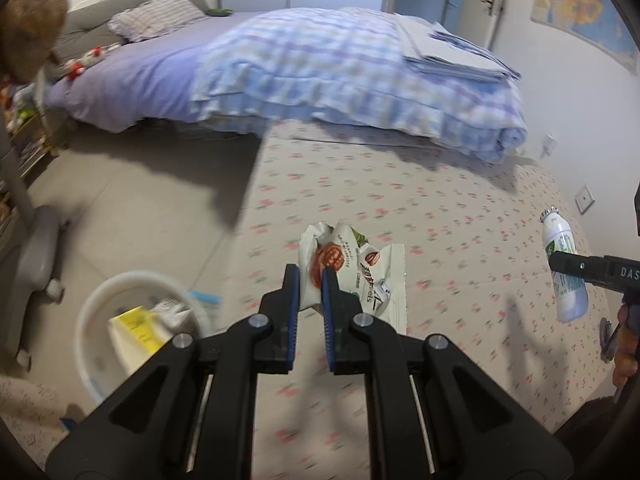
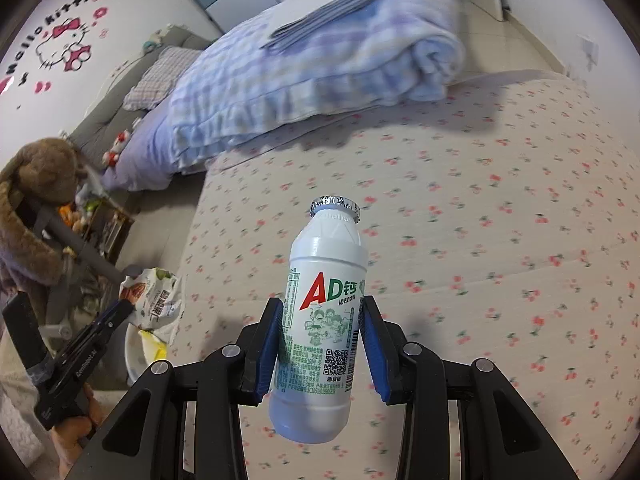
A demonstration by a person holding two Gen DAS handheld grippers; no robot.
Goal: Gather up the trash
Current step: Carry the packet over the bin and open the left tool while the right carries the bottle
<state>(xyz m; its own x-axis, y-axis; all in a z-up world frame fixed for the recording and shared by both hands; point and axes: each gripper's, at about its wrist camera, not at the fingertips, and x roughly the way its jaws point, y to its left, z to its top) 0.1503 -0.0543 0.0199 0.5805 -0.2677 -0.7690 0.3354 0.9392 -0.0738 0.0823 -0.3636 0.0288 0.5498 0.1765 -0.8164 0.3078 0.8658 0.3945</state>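
My left gripper (image 1: 310, 276) is shut on a crumpled white snack wrapper (image 1: 360, 276) and holds it above the cherry-print mattress (image 1: 440, 208). The wrapper also shows in the right wrist view (image 2: 154, 300), just above the bin. My right gripper (image 2: 322, 316) is shut on a white AD calcium milk bottle (image 2: 320, 312) with a foil cap, held upright above the mattress. The bottle shows in the left wrist view (image 1: 564, 268) at the far right. A white round trash bin (image 1: 96, 320) stands on the floor at lower left and holds a yellow carton and other scraps.
A bed with a folded blue checked quilt (image 1: 360, 72) lies beyond the mattress. A grey chair base (image 1: 36, 256) and a shelf with toys (image 2: 92, 216) stand at the left by the bin. A brown coat (image 2: 36, 184) hangs there.
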